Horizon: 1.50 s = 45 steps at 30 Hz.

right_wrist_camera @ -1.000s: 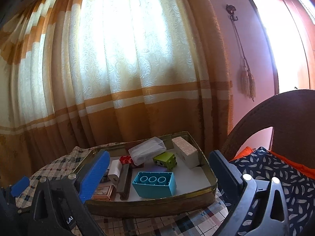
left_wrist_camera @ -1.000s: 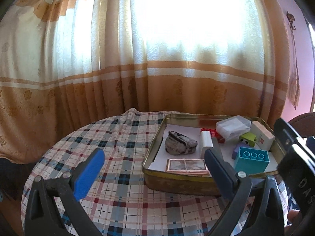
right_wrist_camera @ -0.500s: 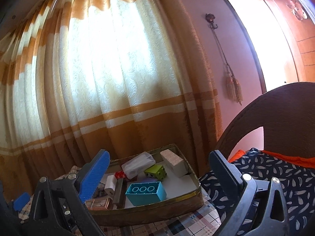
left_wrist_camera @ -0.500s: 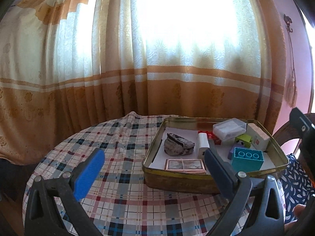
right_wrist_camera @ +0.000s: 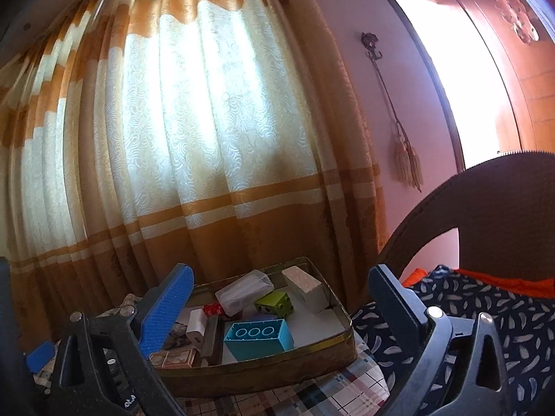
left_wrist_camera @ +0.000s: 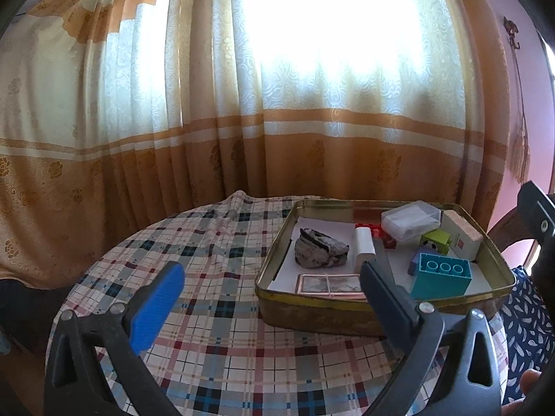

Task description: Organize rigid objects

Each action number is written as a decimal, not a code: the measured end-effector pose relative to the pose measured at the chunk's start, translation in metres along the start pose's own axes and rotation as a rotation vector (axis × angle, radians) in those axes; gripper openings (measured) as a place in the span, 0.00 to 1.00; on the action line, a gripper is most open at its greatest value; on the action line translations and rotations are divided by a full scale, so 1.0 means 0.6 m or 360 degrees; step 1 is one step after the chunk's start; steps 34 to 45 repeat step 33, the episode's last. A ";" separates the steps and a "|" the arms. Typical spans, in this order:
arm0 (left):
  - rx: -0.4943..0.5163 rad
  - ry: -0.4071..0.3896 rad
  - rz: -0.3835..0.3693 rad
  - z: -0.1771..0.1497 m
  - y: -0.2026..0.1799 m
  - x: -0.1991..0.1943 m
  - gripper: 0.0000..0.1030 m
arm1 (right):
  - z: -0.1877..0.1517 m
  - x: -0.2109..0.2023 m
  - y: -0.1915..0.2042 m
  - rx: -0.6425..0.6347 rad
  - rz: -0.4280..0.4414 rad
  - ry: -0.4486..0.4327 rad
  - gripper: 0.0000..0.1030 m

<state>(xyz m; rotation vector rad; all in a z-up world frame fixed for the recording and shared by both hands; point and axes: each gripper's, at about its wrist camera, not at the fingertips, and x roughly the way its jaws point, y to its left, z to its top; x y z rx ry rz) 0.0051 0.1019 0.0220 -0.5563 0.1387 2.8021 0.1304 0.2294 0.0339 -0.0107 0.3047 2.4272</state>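
The left tool (left_wrist_camera: 270,294) stands wide apart and holds nothing, above the checked cloth of the desk (left_wrist_camera: 208,242). The brass tray (left_wrist_camera: 312,319) sits ahead and to its right, holding a grey rock (left_wrist_camera: 321,251), a white block (left_wrist_camera: 364,249), a teal brick (left_wrist_camera: 442,275), a green cube (left_wrist_camera: 436,241) and a clear box (left_wrist_camera: 411,220). The right tool (right_wrist_camera: 277,298) is also wide and empty; the tray (right_wrist_camera: 263,371) lies just beyond its fingers, low between them, the teal brick (right_wrist_camera: 258,336) nearest.
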 end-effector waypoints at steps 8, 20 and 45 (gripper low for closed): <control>0.0034 0.0009 0.0049 -0.002 -0.005 0.002 1.00 | 0.001 0.002 -0.007 0.0026 -0.0008 0.0001 1.00; 0.0056 0.0036 0.0039 -0.002 -0.010 0.003 1.00 | 0.001 0.000 -0.006 0.0025 -0.0010 -0.0004 1.00; 0.0067 0.0050 0.0006 -0.002 -0.012 0.005 1.00 | 0.000 0.001 -0.009 0.0040 -0.0015 0.0008 1.00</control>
